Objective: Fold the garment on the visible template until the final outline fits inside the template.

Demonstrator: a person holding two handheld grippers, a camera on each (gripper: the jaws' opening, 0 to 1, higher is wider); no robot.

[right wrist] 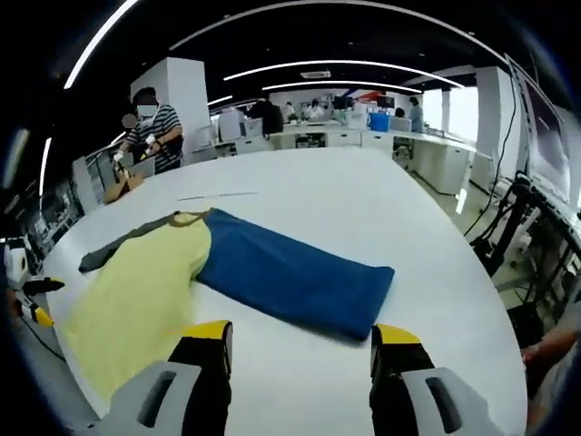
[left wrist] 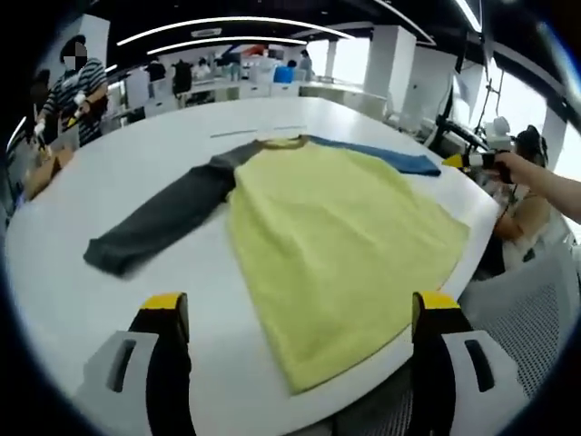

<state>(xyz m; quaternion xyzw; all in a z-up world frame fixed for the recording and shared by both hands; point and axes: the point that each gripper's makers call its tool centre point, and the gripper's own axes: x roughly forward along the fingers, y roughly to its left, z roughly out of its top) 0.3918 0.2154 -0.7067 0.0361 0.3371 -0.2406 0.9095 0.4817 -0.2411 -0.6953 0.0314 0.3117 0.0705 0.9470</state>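
Garment (left wrist: 336, 227): a yellow-bodied shirt lies spread flat on the white table (left wrist: 109, 209), grey sleeve (left wrist: 163, 218) stretched to one side, blue sleeve (right wrist: 290, 277) to the other. No fold appears made yet, so by my judgement nearly the whole task is left. I cannot make out a template outline. The left gripper (left wrist: 304, 313) and the right gripper (right wrist: 300, 341) both hover with jaws apart, holding nothing. No brand, label or writing is legible.

The garment (left wrist: 336, 245) lay flat on the white table (left wrist: 109, 209), with a yellow body, a grey sleeve (left wrist: 168, 218) and a blue sleeve (left wrist: 386, 156) spread out. The left gripper (left wrist: 304, 309) hovered before its hem, jaws apart. The right gripper (left wrist: 472, 161) was just beside the blue sleeve.
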